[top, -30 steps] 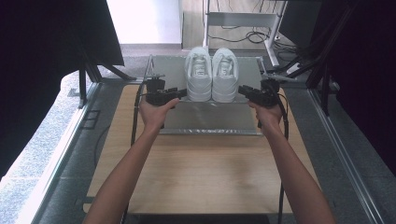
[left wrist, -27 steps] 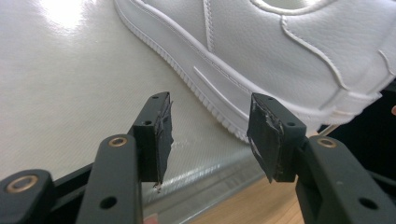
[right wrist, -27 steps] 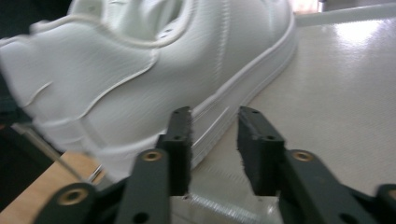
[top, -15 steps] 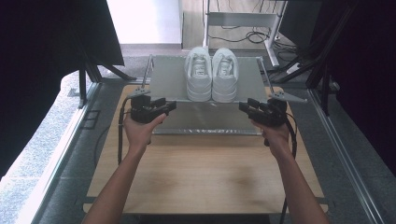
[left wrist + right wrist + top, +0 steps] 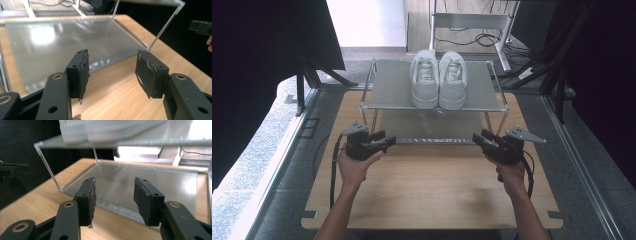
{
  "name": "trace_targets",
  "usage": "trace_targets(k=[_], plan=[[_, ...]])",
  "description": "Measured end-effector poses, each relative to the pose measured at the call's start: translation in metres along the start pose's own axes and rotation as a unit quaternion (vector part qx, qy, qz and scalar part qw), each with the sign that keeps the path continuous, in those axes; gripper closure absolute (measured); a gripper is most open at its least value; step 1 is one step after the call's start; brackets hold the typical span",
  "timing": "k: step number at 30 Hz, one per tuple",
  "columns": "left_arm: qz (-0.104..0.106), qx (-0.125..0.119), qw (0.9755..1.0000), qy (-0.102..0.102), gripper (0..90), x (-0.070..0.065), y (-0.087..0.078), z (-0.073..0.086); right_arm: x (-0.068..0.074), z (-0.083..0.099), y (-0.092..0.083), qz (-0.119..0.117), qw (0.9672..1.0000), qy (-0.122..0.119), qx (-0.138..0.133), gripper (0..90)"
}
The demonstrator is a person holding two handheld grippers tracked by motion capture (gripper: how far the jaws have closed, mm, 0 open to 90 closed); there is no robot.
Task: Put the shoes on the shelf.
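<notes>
- My left hand-held gripper [image 5: 388,142] hovers low over the bench [image 5: 432,195], just in front of the left front leg of the shoe rack [image 5: 392,85]; its tips point toward the middle.
- The left forearm comes in from the bottom edge and leans a little to the right, and the hand wraps the body of the gripper from below.
- Its jaws stand wide apart and have just been opening; between them I see only wood and the lower shelf [image 5: 62,40].
- My right hand-held gripper [image 5: 477,139] mirrors it at the right front leg, tips pointing left.
- Its jaws are also open, with nothing between them.
- The pair of white sneakers [image 5: 438,80] sits side by side on the top shelf, well apart from both grippers.
</notes>
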State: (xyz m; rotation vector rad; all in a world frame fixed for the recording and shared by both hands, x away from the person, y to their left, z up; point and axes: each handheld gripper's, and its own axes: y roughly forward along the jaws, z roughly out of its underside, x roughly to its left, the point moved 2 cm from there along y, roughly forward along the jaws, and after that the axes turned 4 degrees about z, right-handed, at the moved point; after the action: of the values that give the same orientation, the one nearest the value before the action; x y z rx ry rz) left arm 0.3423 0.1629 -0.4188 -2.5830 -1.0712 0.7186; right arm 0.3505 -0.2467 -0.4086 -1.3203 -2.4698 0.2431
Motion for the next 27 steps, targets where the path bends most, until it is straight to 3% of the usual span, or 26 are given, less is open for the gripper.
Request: trace_targets(k=[13,22,25,27], plan=[[-0.03,0.026,0.9983,-0.042,44.5,0.022,-0.007,0.048,-0.021,0.051,-0.013,0.023,0.9986,0.006,0.048,51.1],[-0.031,0.031,0.9981,-0.043,44.1,0.022,-0.007,0.052,-0.025,0.056,-0.016,0.031,0.9986,0.004,0.042,49.5],[-0.038,0.04,0.9975,-0.045,43.5,0.025,-0.005,0.054,-0.029,0.058,-0.015,0.04,0.9979,0.003,0.05,47.1],[-0.052,0.056,0.9962,-0.043,42.8,0.029,-0.002,0.058,-0.033,0.061,-0.013,0.043,0.9966,0.007,0.069,44.0]])
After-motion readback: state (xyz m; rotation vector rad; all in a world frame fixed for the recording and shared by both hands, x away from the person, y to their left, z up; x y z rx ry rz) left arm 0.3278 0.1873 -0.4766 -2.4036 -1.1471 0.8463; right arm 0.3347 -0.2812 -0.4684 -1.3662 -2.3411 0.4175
